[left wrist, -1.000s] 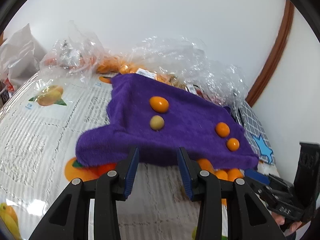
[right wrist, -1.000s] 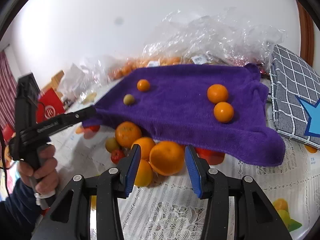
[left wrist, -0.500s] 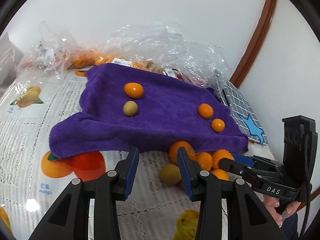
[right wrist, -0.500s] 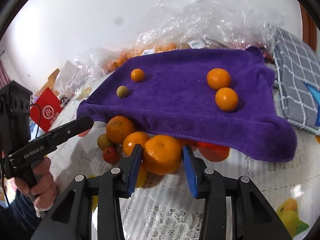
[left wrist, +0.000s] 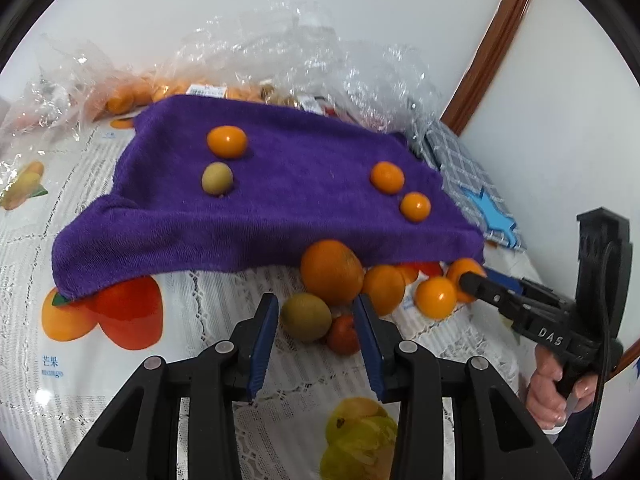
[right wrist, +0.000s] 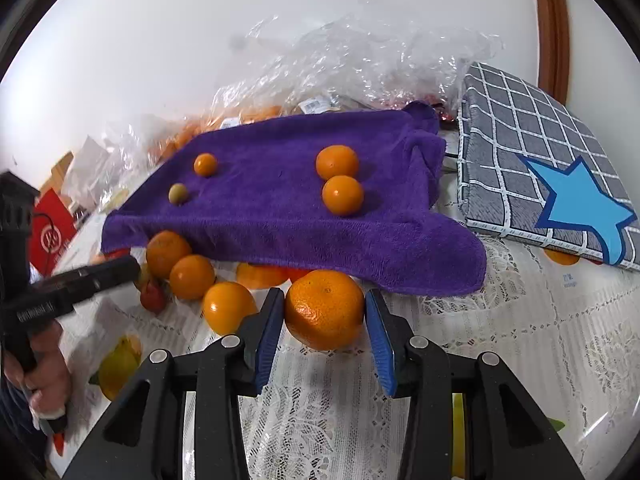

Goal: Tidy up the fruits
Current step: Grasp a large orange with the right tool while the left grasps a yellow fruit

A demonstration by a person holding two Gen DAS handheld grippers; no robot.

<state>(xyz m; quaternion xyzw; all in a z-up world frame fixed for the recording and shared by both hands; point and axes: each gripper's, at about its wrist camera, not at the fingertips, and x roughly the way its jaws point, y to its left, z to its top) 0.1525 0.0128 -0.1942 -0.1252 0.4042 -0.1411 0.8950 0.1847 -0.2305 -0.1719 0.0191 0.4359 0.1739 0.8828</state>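
A purple towel [left wrist: 280, 200] [right wrist: 280, 208] lies on the table with small orange fruits and one green fruit [left wrist: 217, 178] on it. Loose fruit sits at its near edge. My right gripper [right wrist: 325, 320] is open, its blue pads on either side of a big orange [right wrist: 325, 308], with small gaps showing. My left gripper [left wrist: 316, 320] is open around a green fruit [left wrist: 306, 316] and a small red fruit [left wrist: 343, 334], just in front of another big orange [left wrist: 331, 271].
Clear plastic bags [left wrist: 280, 52] holding more fruit lie behind the towel. A grey checked cushion with a blue star [right wrist: 540, 176] is to the right. A fruit-printed lace tablecloth [right wrist: 540, 340] covers the table. A red box [right wrist: 50, 236] stands far left.
Both grippers have moved forward toward the loose fruit at the towel's edge. The right gripper's pads now sit on either side of the big orange; the left gripper has swung right onto the green fruit.
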